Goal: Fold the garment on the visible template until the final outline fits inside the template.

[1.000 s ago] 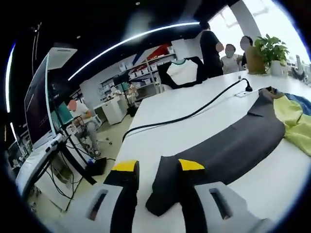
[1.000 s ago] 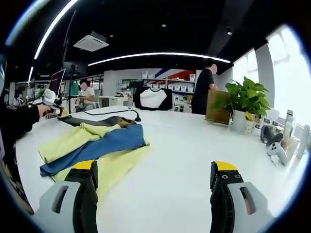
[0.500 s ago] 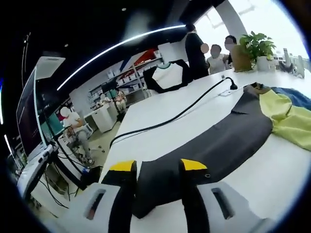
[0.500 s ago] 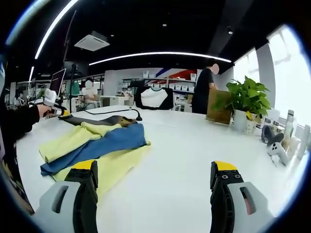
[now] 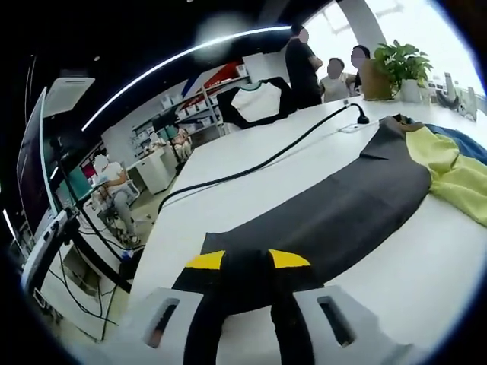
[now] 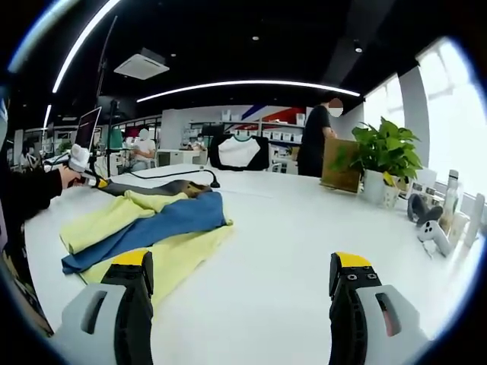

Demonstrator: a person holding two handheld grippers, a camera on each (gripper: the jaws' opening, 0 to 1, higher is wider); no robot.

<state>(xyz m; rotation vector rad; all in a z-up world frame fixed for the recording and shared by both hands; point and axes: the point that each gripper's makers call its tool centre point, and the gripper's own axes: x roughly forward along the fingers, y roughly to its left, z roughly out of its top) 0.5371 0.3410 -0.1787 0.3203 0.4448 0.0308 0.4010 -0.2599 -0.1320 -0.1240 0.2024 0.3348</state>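
Left fingers (image 5: pixel 283 260) pinching garment (image 5: pixel 358 205), white table (image 6: pixel 304 251), open-plan office w/ shelving (image 6: pixel 285 137)

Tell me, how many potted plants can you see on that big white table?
1: a leafy green potted plant in a white pot stands at the table's far right side near the windows, beside a brown box. It also shows in the left gripper view. Others may be hidden.
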